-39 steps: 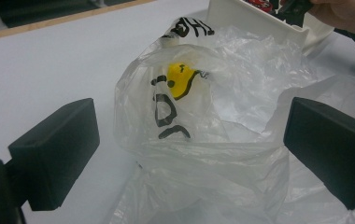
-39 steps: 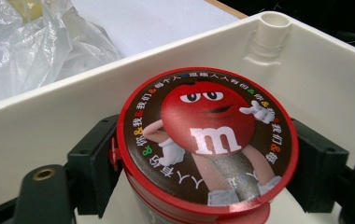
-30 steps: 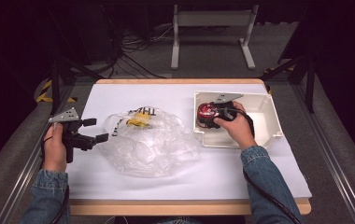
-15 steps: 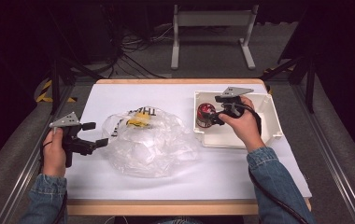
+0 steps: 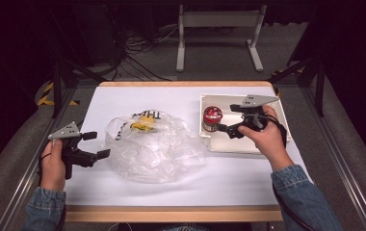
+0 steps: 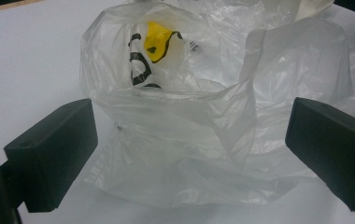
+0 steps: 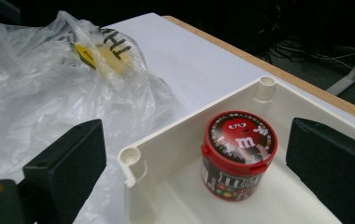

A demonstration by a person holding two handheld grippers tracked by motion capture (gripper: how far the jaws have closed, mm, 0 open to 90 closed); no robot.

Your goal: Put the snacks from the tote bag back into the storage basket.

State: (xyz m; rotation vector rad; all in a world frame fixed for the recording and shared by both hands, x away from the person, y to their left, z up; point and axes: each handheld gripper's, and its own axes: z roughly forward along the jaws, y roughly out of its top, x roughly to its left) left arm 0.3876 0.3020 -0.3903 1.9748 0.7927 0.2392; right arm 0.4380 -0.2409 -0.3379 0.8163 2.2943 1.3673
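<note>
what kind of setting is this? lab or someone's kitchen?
Most likely a lab or data-collection rig, not a kitchen. A white-covered table sits in a dark room, cables trail over the floor behind it, and a person works handheld grippers: the left gripper by a clear plastic bag, the right gripper by a candy tub.

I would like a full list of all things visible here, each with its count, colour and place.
bag: one, clear plastic with yellow and black print, crumpled at the middle of the table.
tub: one, red lid, dark body, upright in the tray's left part.
tray: one, cream, on the table's right side.
table: one, white top with wooden edge.
left tongs: one, black, open, facing the bag.
right tongs: one, black, open, over the tray beside the tub.
hands: two, blue denim sleeves, holding the tongs.
</note>
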